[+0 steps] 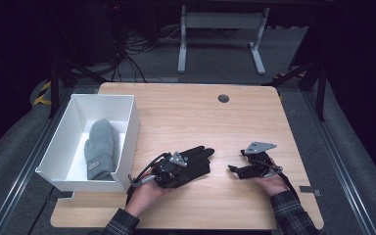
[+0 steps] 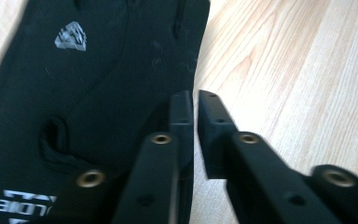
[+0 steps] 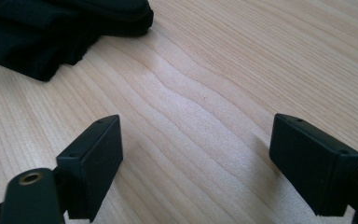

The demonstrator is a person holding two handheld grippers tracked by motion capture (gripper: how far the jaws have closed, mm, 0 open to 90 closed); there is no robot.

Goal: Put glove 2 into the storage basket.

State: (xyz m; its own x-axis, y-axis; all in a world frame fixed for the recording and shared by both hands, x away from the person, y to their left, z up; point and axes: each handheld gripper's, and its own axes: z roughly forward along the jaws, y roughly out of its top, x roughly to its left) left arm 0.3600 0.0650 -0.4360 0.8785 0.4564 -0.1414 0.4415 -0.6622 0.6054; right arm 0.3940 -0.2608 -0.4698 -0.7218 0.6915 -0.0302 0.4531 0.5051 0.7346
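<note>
Wood-topped table (image 1: 196, 112) fills the middle of the high view, and at its left edge stands a white open box (image 1: 129, 115). Inside the box lies one grey mitten (image 1: 100, 149), flat on the bottom, cuff toward the near side, thumb on its left; I see nothing else in the box. Just right of the box's near corner, a black glove (image 1: 196, 161) lies on the table top with its fingers pointing far and right. The left gripper (image 1: 176, 164) rests over the glove's cuff end, held by the person's left hand (image 1: 147, 191). Well to the right, apart from the glove, the right gripper (image 1: 235, 170) sits low over bare wood in the right hand (image 1: 271, 183), its tips pointing left toward the glove.

From the left gripper view, the black glove (image 2: 88, 79) covers the left half, a small grey triangular logo (image 2: 71, 36) on its back and white lettering at the cuff. The left gripper (image 2: 195, 112) has its jaws nearly together, only a thin slit between them, at the glove's right edge; no cloth is pinched between the pads.

From the right gripper view, the right gripper (image 3: 196, 140) stands with its jaws wide apart, bare wood between them and nothing held. The black glove (image 3: 60, 28) lies farther off at the upper left, clear of both pads.
</note>
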